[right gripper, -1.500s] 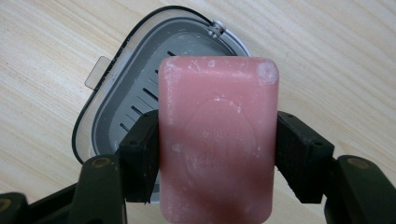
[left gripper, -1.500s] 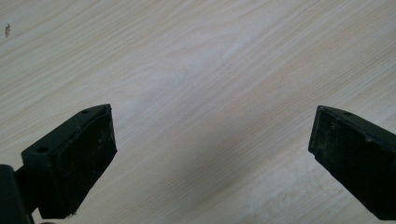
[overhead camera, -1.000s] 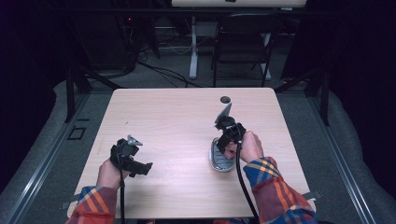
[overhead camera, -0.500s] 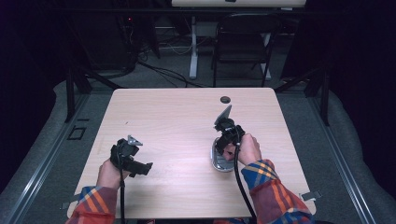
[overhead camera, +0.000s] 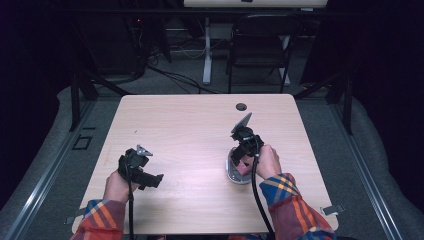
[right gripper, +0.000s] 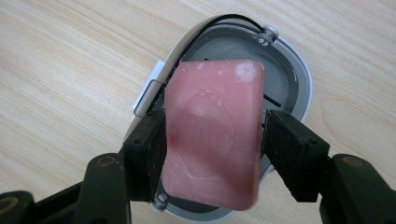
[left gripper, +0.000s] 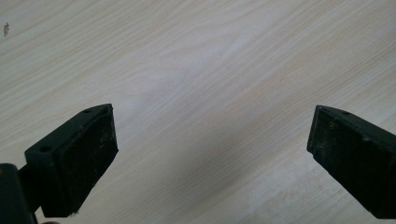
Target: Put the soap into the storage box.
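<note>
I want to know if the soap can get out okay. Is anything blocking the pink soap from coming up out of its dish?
Nothing visible blocks it. The right gripper has just been closing on the pink soap, which sits over the open grey soap dish. No lid covers it, and the table around is bare wood.

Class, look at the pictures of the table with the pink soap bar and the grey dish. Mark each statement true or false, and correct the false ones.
1. The right gripper has the pink soap bar between its fingers. True.
2. The soap bar is above the grey dish. True.
3. The left gripper holds a sponge. False: its fingers stand wide apart over the bare table.
4. The dish is round and blue. False: it is oval and grey.
</note>
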Action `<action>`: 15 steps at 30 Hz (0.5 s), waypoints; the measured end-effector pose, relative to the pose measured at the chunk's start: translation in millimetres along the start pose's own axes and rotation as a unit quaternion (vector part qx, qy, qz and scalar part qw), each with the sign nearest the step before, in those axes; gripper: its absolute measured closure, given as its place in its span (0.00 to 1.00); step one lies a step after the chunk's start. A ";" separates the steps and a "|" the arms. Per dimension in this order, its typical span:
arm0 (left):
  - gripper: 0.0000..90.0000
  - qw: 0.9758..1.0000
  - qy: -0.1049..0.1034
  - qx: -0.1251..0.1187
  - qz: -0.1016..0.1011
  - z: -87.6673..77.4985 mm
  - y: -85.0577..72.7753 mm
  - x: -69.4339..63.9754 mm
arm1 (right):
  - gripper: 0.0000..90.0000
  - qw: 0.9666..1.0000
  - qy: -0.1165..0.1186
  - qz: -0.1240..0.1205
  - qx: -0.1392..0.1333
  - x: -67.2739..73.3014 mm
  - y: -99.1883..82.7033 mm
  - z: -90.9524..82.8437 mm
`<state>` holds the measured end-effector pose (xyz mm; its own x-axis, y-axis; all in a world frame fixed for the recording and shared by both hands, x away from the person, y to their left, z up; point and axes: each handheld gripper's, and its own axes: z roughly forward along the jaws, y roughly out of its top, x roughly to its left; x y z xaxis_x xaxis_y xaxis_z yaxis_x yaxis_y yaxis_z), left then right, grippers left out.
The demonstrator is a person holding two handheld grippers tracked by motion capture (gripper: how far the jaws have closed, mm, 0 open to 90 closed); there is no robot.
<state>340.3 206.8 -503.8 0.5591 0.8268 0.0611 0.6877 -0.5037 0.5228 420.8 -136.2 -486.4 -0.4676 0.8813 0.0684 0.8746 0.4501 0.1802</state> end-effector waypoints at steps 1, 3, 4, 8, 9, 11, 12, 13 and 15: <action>0.02 1.000 0.000 0.000 0.000 0.0 0.1 0.0 | 0.46 1.000 0.002 0.002 -0.002 -0.1 -1.0 -1.6; 0.02 1.000 0.000 0.000 0.000 0.1 0.1 -0.2 | 0.47 1.000 0.008 -0.002 -0.003 -0.9 -2.8 -4.0; 0.02 1.000 -0.002 0.002 0.002 0.0 0.3 -0.1 | 0.48 1.000 0.011 0.000 -0.003 -1.2 -3.7 -4.8; 0.02 1.000 -0.002 0.002 0.002 0.0 0.3 -0.2 | 0.51 1.000 0.020 -0.004 -0.003 -2.5 -6.3 -5.6; 0.02 1.000 -0.002 0.002 0.002 0.0 0.3 -0.1 | 0.50 1.000 0.021 -0.004 -0.007 -2.7 -7.0 -5.9; 0.02 1.000 -0.003 0.002 0.002 0.1 0.3 -0.1 | 0.51 1.000 0.022 0.000 -0.017 -2.2 -9.0 -6.7; 0.02 1.000 -0.003 0.002 0.002 0.1 0.3 0.0 | 0.51 1.000 0.021 -0.010 -0.010 -3.5 -9.2 -9.3; 0.02 1.000 -0.003 0.002 0.002 0.1 0.2 0.0 | 0.51 1.000 0.022 -0.007 -0.017 -2.8 -10.7 -9.8; 0.02 1.000 -0.003 0.002 0.001 0.1 0.2 -0.1 | 0.50 0.999 0.024 -0.013 -0.023 -3.7 -13.5 -12.2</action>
<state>340.4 206.6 -503.7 0.5635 0.8241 0.0581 0.6876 -0.5069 0.5199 409.2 -147.3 -477.1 -0.4968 0.8609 0.1099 0.8557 0.4647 0.2277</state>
